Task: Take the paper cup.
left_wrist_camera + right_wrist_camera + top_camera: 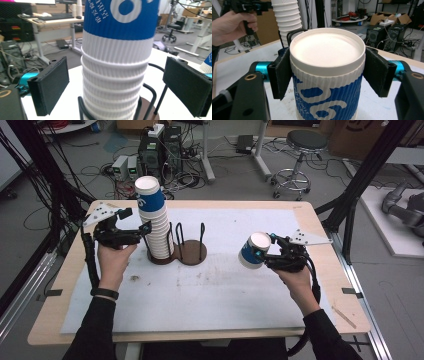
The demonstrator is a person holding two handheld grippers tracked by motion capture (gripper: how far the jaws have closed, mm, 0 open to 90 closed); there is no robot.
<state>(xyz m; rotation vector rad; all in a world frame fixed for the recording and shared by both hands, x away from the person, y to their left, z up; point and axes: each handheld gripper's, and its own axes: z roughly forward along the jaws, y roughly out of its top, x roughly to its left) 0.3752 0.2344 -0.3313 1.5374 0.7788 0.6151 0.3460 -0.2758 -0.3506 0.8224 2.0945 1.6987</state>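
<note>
Right gripper: jaws clamped on opposite sides of a single cup, pads pressing the ribbed wall just under the rim. In the high view the cup lies tilted in the grip, its closed white end facing up and toward the stack, clear of the mat.

Left gripper: jaws spread wide, pads standing off either side of the stack with a gap on both sides; nothing held. The stack sits between the jaws, nested cups rising out of the holder, the top cup's blue band above jaw level. The empty wire loops of the holder lie just beyond the stack, toward the right gripper.

Risks, as judged:
- The stack leans slightly; a sideways brush from a left pad could tip it out of the loops.
- Closing low on the stack would pinch several nested cups and lift more than one.
- The held cup is thin-walled; harder squeeze could buckle it, while a loose one lets it slide.
</note>
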